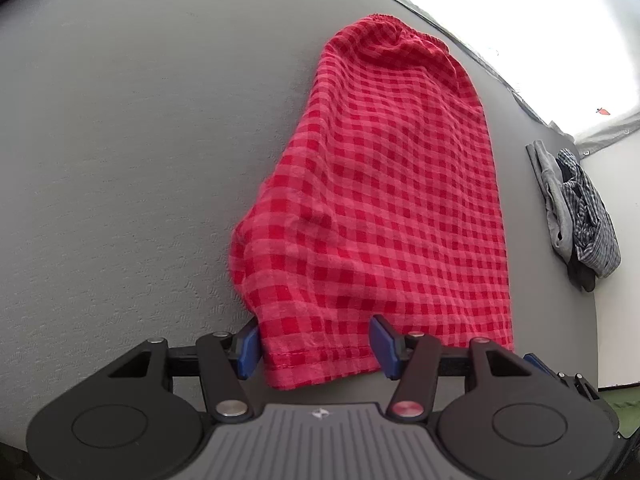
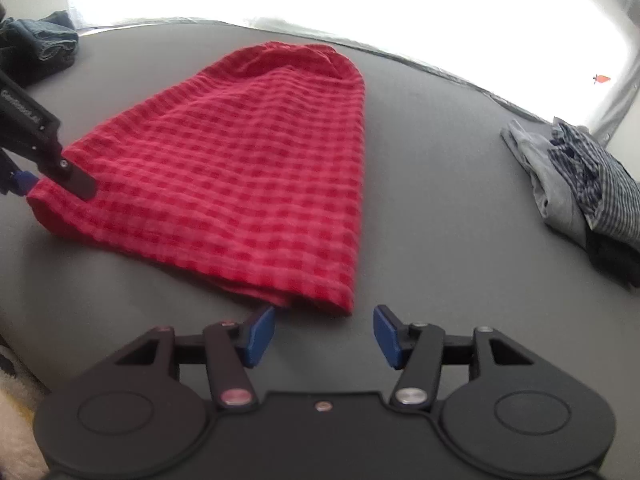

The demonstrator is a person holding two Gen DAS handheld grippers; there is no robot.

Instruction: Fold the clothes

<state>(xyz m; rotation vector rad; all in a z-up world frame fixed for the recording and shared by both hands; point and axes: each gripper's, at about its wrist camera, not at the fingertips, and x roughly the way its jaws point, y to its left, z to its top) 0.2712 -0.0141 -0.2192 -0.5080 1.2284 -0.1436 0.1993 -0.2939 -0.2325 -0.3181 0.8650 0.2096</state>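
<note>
A red checked garment (image 1: pixel 380 184) lies folded lengthwise on the grey surface (image 1: pixel 120 160), elastic waistband at the far end. My left gripper (image 1: pixel 316 344) is open, its blue pads either side of the near hem corner, which lies between them. In the right wrist view the garment (image 2: pixel 248 168) lies ahead, and my right gripper (image 2: pixel 324 332) is open and empty just short of its near corner. The left gripper (image 2: pixel 48 168) shows there at the garment's left corner.
A pile of grey and blue striped clothes (image 1: pixel 576 208) lies at the right edge of the surface, also in the right wrist view (image 2: pixel 580 184). Dark denim clothes (image 2: pixel 40 44) lie at the far left. A bright white curtain (image 2: pixel 360 0) lies beyond the far edge.
</note>
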